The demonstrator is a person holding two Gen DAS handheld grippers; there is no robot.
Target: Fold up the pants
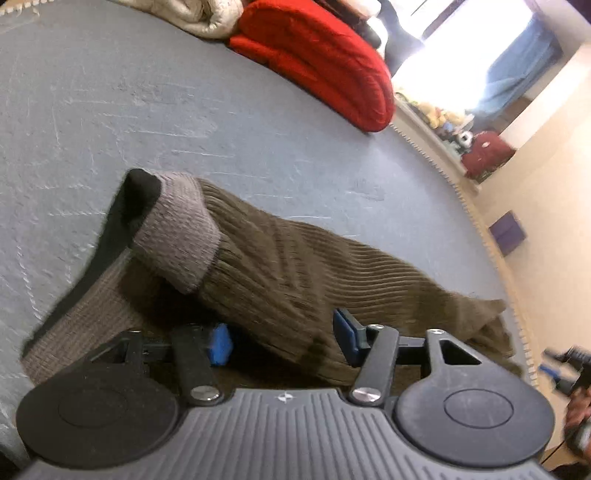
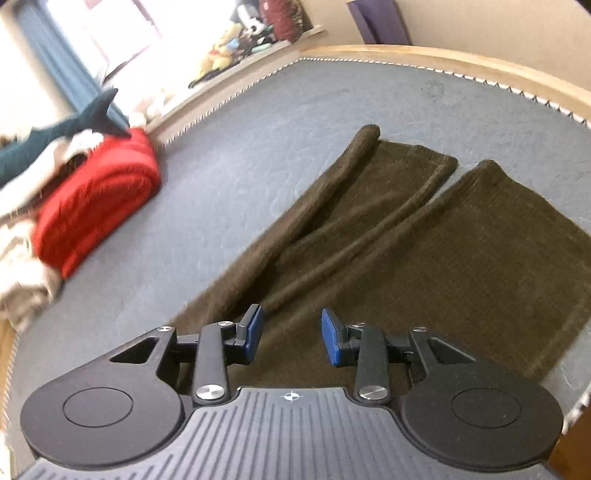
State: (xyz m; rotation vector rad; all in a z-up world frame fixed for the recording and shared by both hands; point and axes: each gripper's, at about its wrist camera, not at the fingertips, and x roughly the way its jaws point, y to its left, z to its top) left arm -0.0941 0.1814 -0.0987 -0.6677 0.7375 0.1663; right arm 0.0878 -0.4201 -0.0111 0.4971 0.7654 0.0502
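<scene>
The dark olive-brown ribbed knit pants (image 1: 280, 258) lie on the grey-blue bed cover (image 1: 110, 103), straight ahead of both grippers. In the left wrist view, the left gripper (image 1: 284, 338) hangs just over the waist end of the pants, its blue-padded fingers (image 1: 221, 343) parted with a raised fold of the ribbed fabric lying between them; the pads do not appear to press on the cloth, so the grip looks released. Just beyond this gripper and to its left, the lighter grey ribbed waistband (image 1: 177, 232) is turned over, showing a black inner lining (image 1: 142, 188). Far ahead, at the edge of the bed cover, sit a folded red blanket (image 1: 317, 62) and a cream quilted blanket (image 1: 199, 14) beside it. In the right wrist view, the right gripper (image 2: 291, 338) hovers above the upper part of the pants (image 2: 406, 240), its blue pads (image 2: 255, 332) apart with only flat fabric showing beneath the gap, nothing clamped. Ahead of it the two legs stretch away side by side toward the zigzag-stitched edge of the cover, the left leg creased with long lengthwise folds. Well off to this gripper's left rests the red blanket (image 2: 99, 199), with a dark teal shark plush toy (image 2: 74, 125) just behind it.
</scene>
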